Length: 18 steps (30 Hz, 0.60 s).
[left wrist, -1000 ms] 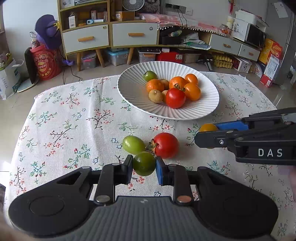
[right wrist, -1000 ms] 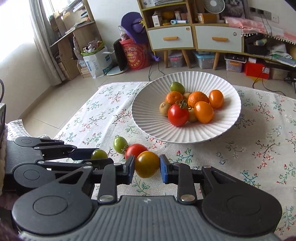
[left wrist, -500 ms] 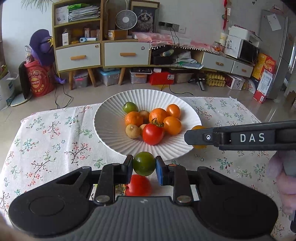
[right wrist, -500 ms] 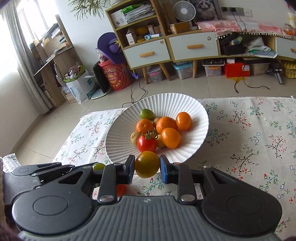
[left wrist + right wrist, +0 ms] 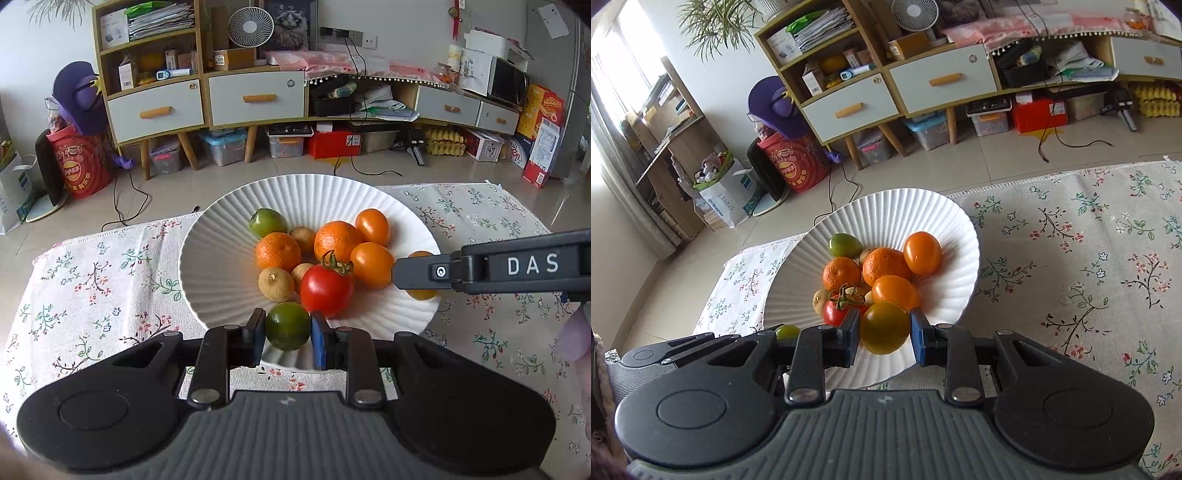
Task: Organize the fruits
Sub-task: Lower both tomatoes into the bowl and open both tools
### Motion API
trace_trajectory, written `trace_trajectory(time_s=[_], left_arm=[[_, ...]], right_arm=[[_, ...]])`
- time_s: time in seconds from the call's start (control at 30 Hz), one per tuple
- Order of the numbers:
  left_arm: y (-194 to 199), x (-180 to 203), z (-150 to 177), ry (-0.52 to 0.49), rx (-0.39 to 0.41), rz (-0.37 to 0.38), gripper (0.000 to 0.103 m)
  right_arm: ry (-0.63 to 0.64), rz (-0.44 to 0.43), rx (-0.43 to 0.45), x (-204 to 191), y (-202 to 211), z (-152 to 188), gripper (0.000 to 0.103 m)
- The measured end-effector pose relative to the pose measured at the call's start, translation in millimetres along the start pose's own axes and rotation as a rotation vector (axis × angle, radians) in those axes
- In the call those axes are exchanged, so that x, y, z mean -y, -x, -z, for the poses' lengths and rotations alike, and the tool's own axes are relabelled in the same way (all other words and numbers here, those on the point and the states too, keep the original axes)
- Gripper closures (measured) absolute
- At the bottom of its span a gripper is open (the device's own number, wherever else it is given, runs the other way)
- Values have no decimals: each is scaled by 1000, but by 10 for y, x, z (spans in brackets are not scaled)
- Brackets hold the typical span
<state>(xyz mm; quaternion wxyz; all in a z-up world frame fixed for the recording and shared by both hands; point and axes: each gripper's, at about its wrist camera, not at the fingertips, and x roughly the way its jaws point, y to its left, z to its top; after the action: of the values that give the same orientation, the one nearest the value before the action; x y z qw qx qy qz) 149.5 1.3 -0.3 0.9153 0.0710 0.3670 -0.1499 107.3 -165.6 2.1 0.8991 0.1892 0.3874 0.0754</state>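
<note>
A worktop (image 5: 92, 280) draped in a floral cloth is seen in a lived-in room, with the tiled floor beyond its far edge. Nearest the left wrist camera, the left claw (image 5: 288, 338) is clamped on a dark green tomato (image 5: 287, 325), which is held over the near rim of the white ribbed plate (image 5: 218, 258). In the right wrist view, the right claw (image 5: 884, 338) is closed on a yellow-orange tomato (image 5: 884, 326), likewise carried over the plate's near rim. From the left view, that same fruit is glimpsed behind the right claw's black finger, above the plate's right side.

Further in, toward the middle of the plate, a pile is already gathered: a red tomato (image 5: 327, 290) with its stalk, two mandarins (image 5: 277, 251), orange tomatoes (image 5: 371, 264), small brown fruits (image 5: 275, 283) and a light green tomato (image 5: 267, 222) at the far side. Beyond the worktop's far edge, a sideboard (image 5: 255, 98) with pale drawers is lined along the wall.

The step in hand is judged to be the delivery of two fruits to the plate. Next, each claw would need to be lowered close to a bare patch of the plate and eased apart, so that neither fruit rolls off or knocks the pile.
</note>
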Motion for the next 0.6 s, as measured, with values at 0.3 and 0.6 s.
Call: trace_trajectory(time_s=[0.3, 0.6], left_arm=[[-41, 37, -6, 6, 5, 40, 88], [-47, 92, -1, -8, 16, 34, 75]], right_arm=[[1, 8, -20, -30, -43, 26, 77], [-7, 8, -9, -33, 2, -4, 71]])
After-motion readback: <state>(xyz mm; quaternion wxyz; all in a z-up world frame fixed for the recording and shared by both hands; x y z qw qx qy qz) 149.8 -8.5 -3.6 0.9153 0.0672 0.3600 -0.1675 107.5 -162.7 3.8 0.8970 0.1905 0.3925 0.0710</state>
